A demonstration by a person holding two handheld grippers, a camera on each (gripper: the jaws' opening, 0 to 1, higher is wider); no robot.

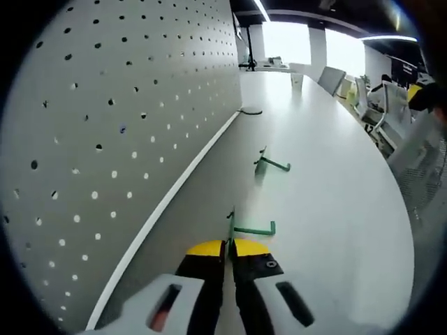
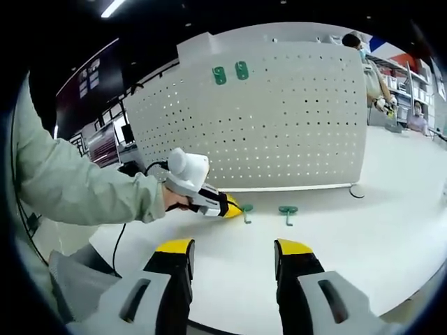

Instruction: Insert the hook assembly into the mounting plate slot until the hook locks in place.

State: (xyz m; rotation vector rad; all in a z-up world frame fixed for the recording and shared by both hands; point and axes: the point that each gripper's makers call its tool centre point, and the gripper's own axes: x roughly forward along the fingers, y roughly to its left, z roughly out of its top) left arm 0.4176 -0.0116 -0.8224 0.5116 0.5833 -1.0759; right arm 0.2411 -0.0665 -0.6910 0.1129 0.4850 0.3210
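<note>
In the left gripper view my left gripper (image 1: 230, 244) is shut on a green hook (image 1: 251, 228), held by its flat back plate, its arm pointing right just above the white table (image 1: 328, 160). A second green hook (image 1: 271, 163) lies on the table farther ahead. The white pegboard (image 1: 119, 118) rises close on the left. In the right gripper view my right gripper (image 2: 234, 255) stands open over the table with nothing between its fingers. Ahead of it the left gripper (image 2: 230, 206) holds its hook (image 2: 246, 211) beside the other hook (image 2: 288, 211). Two green hooks (image 2: 230, 72) hang high on the pegboard (image 2: 279, 118).
A black cable loop (image 1: 250, 111) lies at the pegboard's foot. Office chairs (image 1: 391, 105) line the table's far side. A person's sleeve (image 2: 77, 185) reaches in from the left. People (image 2: 380, 77) stand in the background at right.
</note>
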